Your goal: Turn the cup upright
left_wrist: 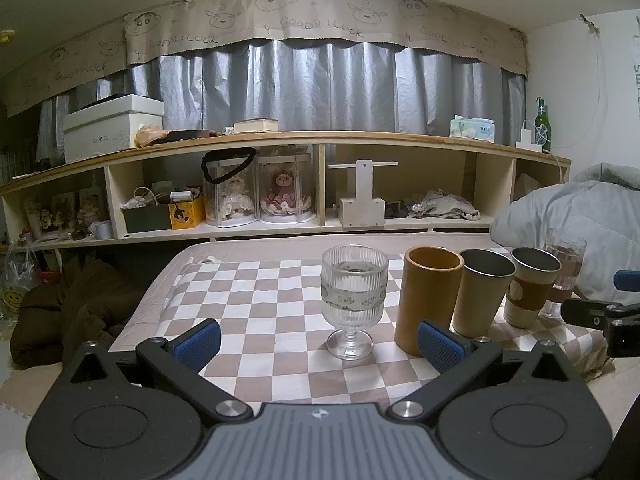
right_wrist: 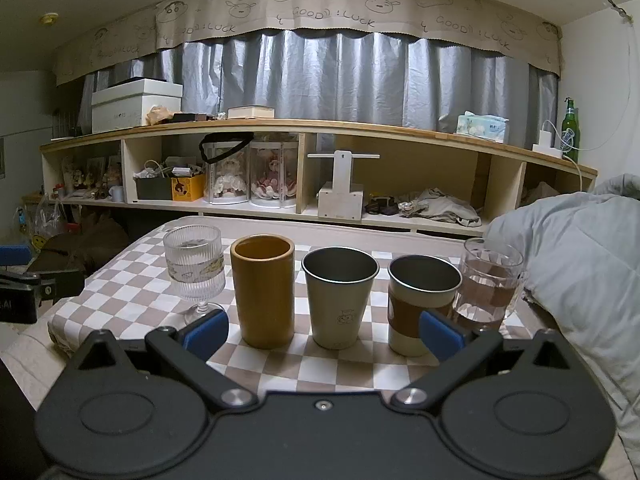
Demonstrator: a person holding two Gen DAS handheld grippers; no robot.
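Several cups stand upright in a row on the checkered cloth: a ribbed stemmed glass, a yellow-brown cylinder cup, a steel cup, a steel cup with a brown sleeve and a clear glass mug. My left gripper is open and empty, in front of the stemmed glass. My right gripper is open and empty, in front of the steel cups.
A grey duvet lies at the right beside the mug. A long wooden shelf with dolls, boxes and a green bottle runs behind the bed. A dark brown heap lies on the floor at the left.
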